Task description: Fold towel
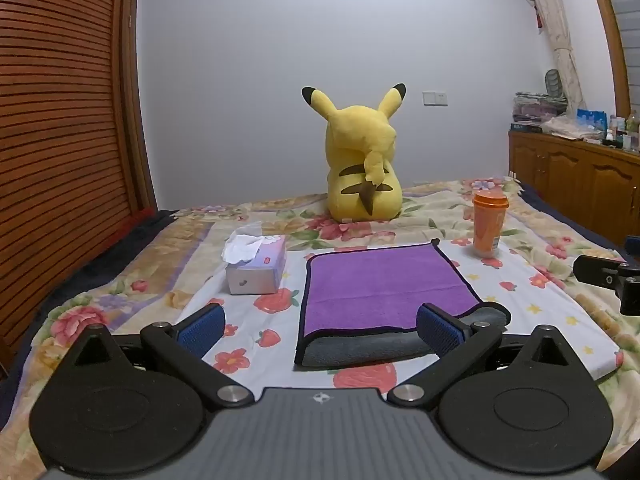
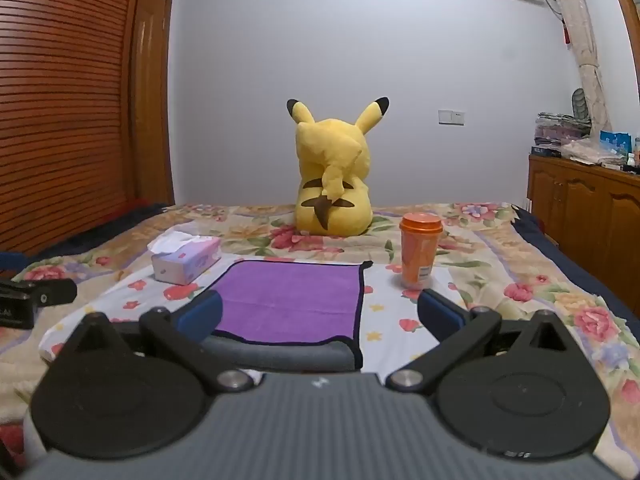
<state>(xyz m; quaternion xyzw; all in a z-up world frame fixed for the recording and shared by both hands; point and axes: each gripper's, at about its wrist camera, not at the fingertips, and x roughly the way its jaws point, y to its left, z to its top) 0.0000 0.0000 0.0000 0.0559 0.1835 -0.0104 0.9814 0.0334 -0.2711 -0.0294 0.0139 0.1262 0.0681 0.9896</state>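
Note:
A purple towel with a black hem lies folded on the floral bedspread, its grey underside showing as a rolled band along the near edge. It also shows in the right wrist view. My left gripper is open and empty, just short of the towel's near edge, its right blue pad over the near right corner. My right gripper is open and empty, straddling the towel's near right part. The right gripper's body shows at the right edge of the left wrist view.
A tissue box stands left of the towel and an orange lidded cup right of it. A yellow Pikachu plush sits at the far side of the bed. A wooden wardrobe is on the left and a wooden cabinet on the right.

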